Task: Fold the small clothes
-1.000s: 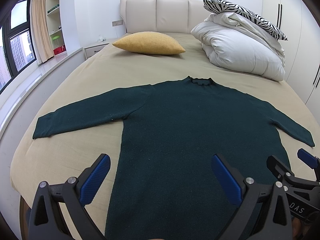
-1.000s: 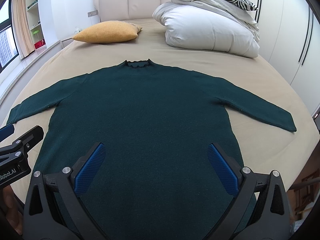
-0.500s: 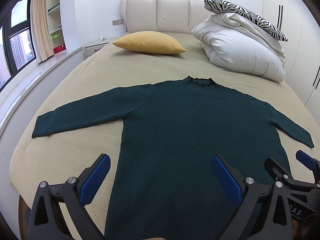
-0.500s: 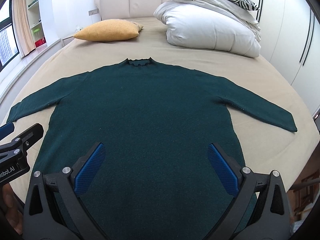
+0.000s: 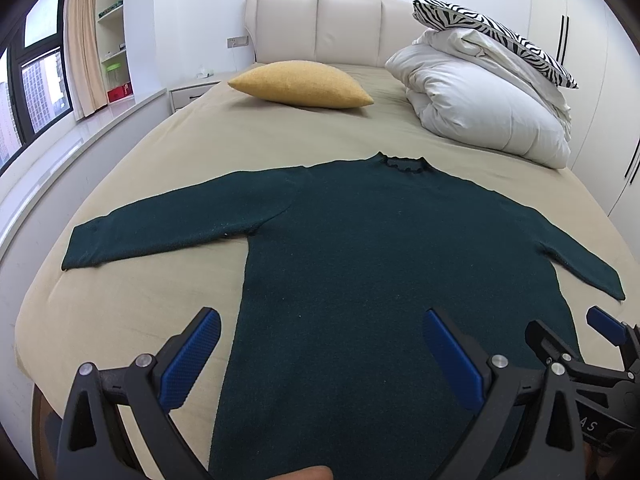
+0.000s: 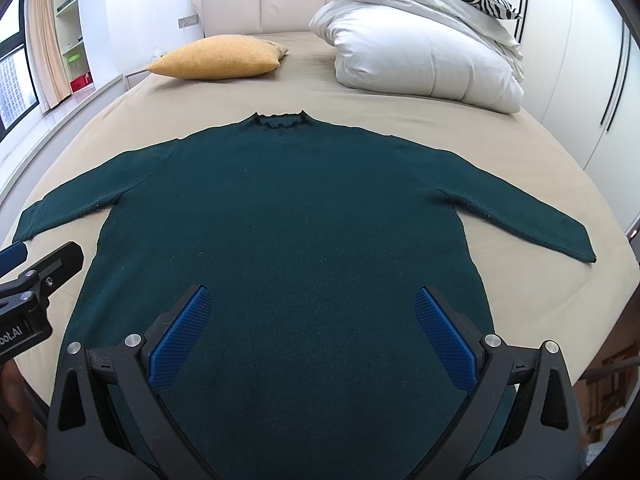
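Observation:
A dark green long-sleeved sweater (image 5: 380, 248) lies flat on the beige bed (image 5: 200, 152), collar toward the headboard, both sleeves spread out; it also shows in the right wrist view (image 6: 300, 220). My left gripper (image 5: 320, 344) is open and empty above the sweater's lower left part. My right gripper (image 6: 312, 320) is open and empty above the sweater's lower middle. The right gripper shows at the right edge of the left wrist view (image 5: 576, 340). The left gripper shows at the left edge of the right wrist view (image 6: 36, 264).
A yellow pillow (image 5: 300, 84) lies near the headboard (image 5: 320, 28). A folded white duvet (image 5: 480, 108) with a zebra-print pillow (image 5: 492, 28) on top sits at the back right. A window ledge (image 5: 60, 148) runs along the left; wardrobe doors (image 5: 592, 80) stand on the right.
Both grippers have drifted slightly back and down over the sweater's lower part. The sweater has not moved and both grippers stay open.

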Motion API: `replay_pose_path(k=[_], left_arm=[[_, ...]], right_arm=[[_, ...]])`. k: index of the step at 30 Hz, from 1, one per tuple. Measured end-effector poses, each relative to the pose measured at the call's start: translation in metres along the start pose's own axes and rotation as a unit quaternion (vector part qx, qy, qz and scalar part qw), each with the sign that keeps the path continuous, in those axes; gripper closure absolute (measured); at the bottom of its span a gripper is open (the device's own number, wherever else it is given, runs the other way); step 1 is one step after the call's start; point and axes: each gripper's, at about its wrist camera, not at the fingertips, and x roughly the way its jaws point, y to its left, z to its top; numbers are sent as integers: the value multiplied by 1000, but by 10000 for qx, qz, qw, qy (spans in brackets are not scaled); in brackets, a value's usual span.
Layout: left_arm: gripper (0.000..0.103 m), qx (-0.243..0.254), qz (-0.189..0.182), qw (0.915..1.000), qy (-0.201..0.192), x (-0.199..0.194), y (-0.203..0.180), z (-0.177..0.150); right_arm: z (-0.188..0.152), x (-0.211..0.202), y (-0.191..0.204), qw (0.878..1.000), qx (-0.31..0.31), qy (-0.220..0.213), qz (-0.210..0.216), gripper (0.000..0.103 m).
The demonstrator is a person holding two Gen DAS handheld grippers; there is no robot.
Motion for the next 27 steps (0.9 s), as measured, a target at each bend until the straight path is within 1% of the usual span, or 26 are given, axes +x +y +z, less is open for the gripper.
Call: replay_pose_path(k=[4,6,8,10,12,13,14,16,17,18,19,20,21,22,23,24,25,26,27], left_arm=[[0,-179,-251,9995,45,-2,13,0],[0,-348,-460,9983,54,-4,25,-3],[0,-567,-666,9962,30,-5,41,-5],[0,-905,-1056,9902,147,-2,64,-6],[0,-1280,-1535,9794,303,6,89,-7],[0,-1464,-1597,9757,319,9,103,-8],[0,-1611,-1483,9754,271,11,116,-9],[0,-1778,-976,9792,15,12,141,-13],[0,-1808,-789,9804,15,14,152,-16],[0,-1913,-666,9792,129,18,166,-18],[0,-2136,-617,9744,332,23,184,-19],[0,-2419,-581,9678,376,24,200,-22],[0,-2803,-590,9577,272,24,222,-25],[0,-3087,-599,9493,64,21,240,-28],[0,-3311,-556,9418,-151,20,257,-29],[0,-3559,-498,9326,-338,21,275,-31],[0,-3849,-551,9203,-430,26,293,-32],[1,-4238,-710,9017,-478,35,314,-36],[2,-4575,-882,8833,-515,43,330,-39]], right_arm=[[0,1,0,10000,7,-7,9,0],[0,1,-2,10000,30,-57,22,0],[0,0,-5,9998,106,-113,122,0],[3,-3,-9,9990,243,-216,305,0],[7,-6,-13,9972,402,-378,507,0],[9,-7,-14,9963,441,-456,586,0],[12,-9,-14,9952,471,-544,657,0],[17,-11,-13,9938,474,-698,725,0],[21,-12,-12,9931,477,-748,764,0],[24,-12,-11,9921,500,-797,834,0],[27,-13,-10,9912,520,-840,886,0],[32,-13,-9,9902,539,-900,920,0],[35,-13,-7,9900,531,-928,919,0],[38,-13,-5,9898,515,-945,931,0],[42,-12,-2,9897,489,-958,949,0],[45,-11,1,9895,475,-966,964,2],[47,-9,4,9893,459,-966,989,2],[51,-7,8,9888,457,-945,1060,6],[54,-4,11,9884,456,-906,1133,13]])
